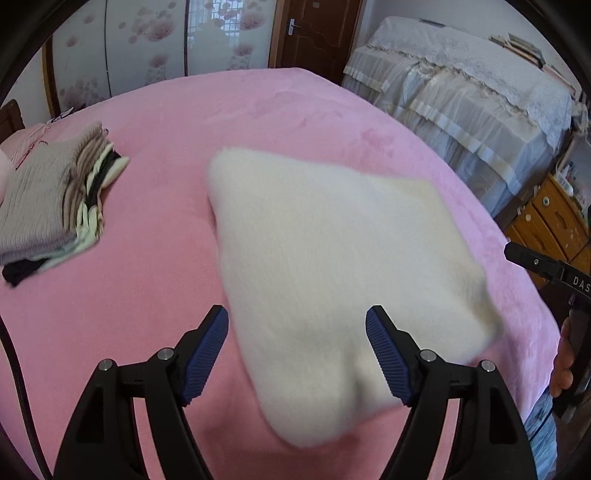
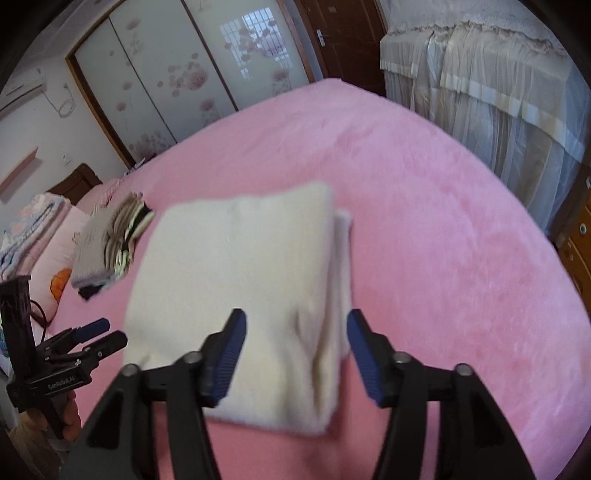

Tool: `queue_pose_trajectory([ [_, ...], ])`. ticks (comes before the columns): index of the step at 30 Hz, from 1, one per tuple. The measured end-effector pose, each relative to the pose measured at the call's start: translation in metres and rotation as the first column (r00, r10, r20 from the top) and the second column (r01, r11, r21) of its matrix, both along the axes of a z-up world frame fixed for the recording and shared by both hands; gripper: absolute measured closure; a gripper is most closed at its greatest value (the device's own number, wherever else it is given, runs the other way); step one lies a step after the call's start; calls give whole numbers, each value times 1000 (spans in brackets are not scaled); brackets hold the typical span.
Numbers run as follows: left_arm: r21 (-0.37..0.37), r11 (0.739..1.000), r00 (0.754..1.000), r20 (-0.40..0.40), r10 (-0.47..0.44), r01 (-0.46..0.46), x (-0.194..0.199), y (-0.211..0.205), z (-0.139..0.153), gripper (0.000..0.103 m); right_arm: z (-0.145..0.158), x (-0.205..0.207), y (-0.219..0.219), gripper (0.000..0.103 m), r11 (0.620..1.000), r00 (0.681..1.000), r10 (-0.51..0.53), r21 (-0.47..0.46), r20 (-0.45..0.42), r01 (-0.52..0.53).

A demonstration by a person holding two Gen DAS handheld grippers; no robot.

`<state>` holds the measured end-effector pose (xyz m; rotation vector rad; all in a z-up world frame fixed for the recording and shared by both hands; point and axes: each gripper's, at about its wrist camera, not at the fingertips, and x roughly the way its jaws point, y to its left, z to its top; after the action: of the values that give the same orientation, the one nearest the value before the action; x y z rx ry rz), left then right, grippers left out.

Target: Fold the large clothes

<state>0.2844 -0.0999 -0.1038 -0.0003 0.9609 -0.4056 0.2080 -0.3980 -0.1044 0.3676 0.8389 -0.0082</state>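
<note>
Bedding in pink plush covers the bed, which fills both views and carries everything. A cream garment, already folded into a thick squarish bundle, lies near the middle of the bed, just ahead of both claws; in the right wrist view layered edges can be seen along its right side. A stack of folded clothes, grey, striped and dark, rests well apart to the left, near the pillows.

The left claw is held with its jaws spread wide and nothing between them, the bundle's near corner lying below the gap. The right claw is likewise spread and empty, poised over the bundle's near edge. Motion blur softens the garment, so contact with the pads cannot be told.

The fold appears to be nearly finished. If the bundle is to be moved to the stack, it is best gripped low through all layers on two opposite sides, so that the loose right-hand edges are not let slip and the fold is not sprung open. The thick, soft knit will probably sag if lifted from one side only.

Beyond the bed, a sliding wardrobe with a flower pattern, a brown door, a lace-draped second bed and a wooden dresser are seen.
</note>
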Motion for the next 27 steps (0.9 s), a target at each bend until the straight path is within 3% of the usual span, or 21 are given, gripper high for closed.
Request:
queue_pose_trajectory([
  [5, -50, 999, 996, -85, 11, -15, 72, 6, -4, 26, -6, 73, -19, 43, 999, 998, -15, 39, -64, 17],
  [10, -131, 980, 969, -220, 116, -147, 140, 22, -39, 26, -45, 136, -29, 43, 996, 984, -24, 74, -178, 38],
  [12, -181, 969, 960, -254, 119, -168, 157, 26, -51, 26, -64, 150, -31, 43, 995, 974, -22, 94, -227, 44],
  [14, -189, 965, 951, -284, 123, -181, 169, 24, -63, 26, -77, 156, -32, 58, 991, 972, 1, 130, -237, 31],
  [15, -179, 967, 950, -286, 124, -180, 172, 21, -68, 32, -82, 158, -31, 74, 988, 971, 21, 154, -236, 16],
  [16, -172, 971, 954, -278, 115, -167, 174, 16, -70, 41, -80, 157, -29, 78, 991, 974, 18, 132, -225, 12],
  [17, -172, 974, 958, -271, 96, -147, 176, 12, -71, 64, -76, 156, -26, 81, 994, 977, 24, 105, -210, -2],
  [20, -84, 988, 980, -164, 112, -127, 166, -4, -62, 69, -54, 141, -22, 86, 998, 997, 44, 56, -70, -40],
  [23, -50, 991, 984, -129, 119, -126, 163, -12, -72, 70, -89, 145, -31, 87, 998, 987, 28, 66, -156, -18],
  [27, -48, 989, 982, -130, 135, -142, 168, -14, -74, 69, -103, 143, -39, 85, 991, 989, -2, 129, -151, 21],
])
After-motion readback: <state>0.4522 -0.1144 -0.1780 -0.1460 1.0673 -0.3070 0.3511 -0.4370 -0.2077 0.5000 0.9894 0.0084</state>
